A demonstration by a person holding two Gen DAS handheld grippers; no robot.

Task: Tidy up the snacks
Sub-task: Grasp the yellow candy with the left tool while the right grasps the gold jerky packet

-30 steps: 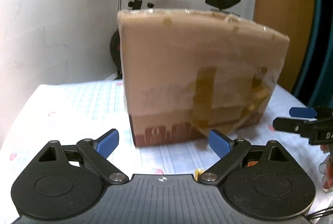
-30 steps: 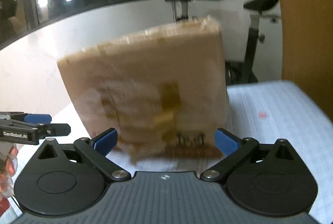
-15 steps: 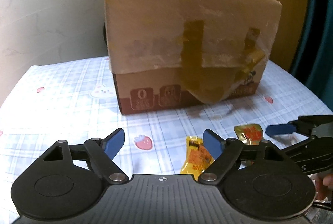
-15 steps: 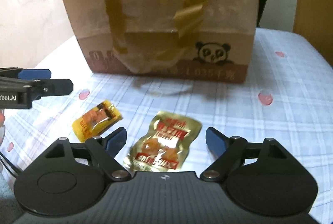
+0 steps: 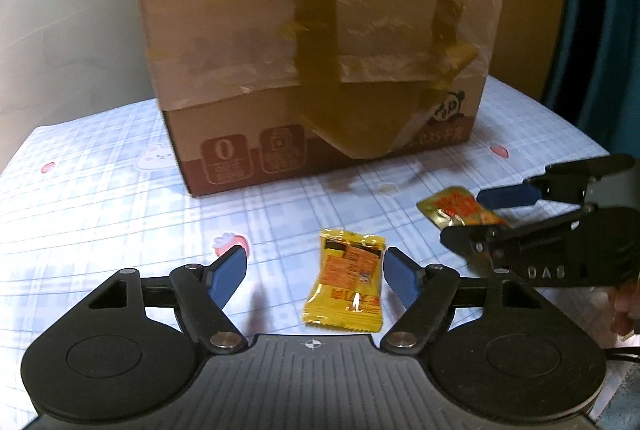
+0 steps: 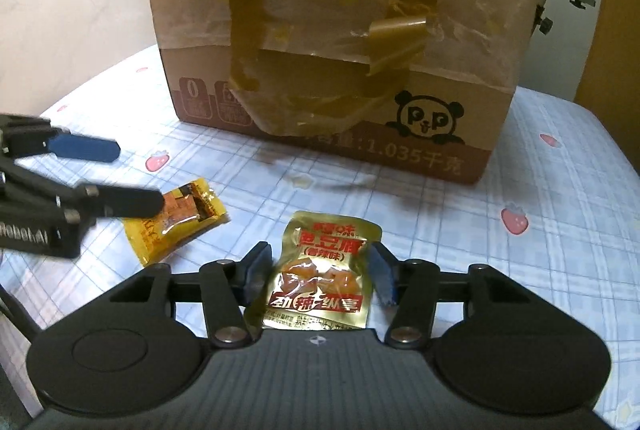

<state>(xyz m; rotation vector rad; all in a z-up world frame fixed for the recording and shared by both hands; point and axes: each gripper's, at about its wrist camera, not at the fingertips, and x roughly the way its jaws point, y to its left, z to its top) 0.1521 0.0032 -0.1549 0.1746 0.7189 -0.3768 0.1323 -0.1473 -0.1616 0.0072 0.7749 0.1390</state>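
Snacks lie flat on the checked cloth (image 5: pixel 120 198) before the taped box (image 5: pixel 320 42), so your right claw (image 6: pixel 318 276) is closing around the gold pouch (image 6: pixel 320 270) while your left claw (image 5: pixel 314 272), closing yet wide, straddles the yellow packet (image 5: pixel 348 290) untouched.

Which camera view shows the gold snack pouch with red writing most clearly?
The right wrist view: the gold pouch lies whole, print legible, between the closing right gripper. The left wrist view shows only part of it, at the right edge, behind that gripper.
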